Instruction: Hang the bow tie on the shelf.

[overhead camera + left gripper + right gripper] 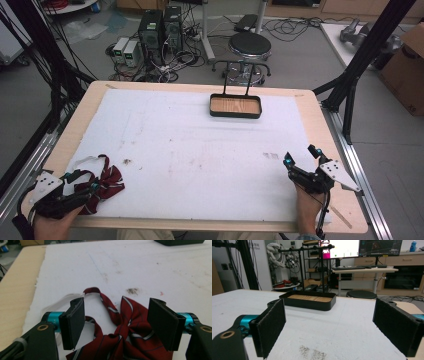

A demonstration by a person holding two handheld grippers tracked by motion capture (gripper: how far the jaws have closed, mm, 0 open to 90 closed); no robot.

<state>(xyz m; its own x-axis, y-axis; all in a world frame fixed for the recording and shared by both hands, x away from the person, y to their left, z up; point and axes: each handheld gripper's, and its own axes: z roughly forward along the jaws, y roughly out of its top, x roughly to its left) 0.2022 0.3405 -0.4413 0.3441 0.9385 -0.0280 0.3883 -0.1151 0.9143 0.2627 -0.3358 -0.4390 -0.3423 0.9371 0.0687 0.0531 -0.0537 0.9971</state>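
A dark red striped bow tie [109, 181] with a white strap lies at the near left corner of the white mat. My left gripper [80, 181] stands open right over it; in the left gripper view the bow tie [125, 335] lies between and just beyond the two spread jaws, which do not grip it. My right gripper [301, 159] is open near the table's near right edge, its pads [272, 327] wide apart with nothing between them. A black tray with a wooden floor and a tall rack [235, 106] stands at the far centre, and the tray [308, 300] sits ahead of the right gripper.
The white mat [200, 150] covers most of the wooden table [320, 130] and carries small dirt marks. Beyond the far edge stand a stool [249, 47] and computer towers [159, 30]. Black frame posts rise at both sides.
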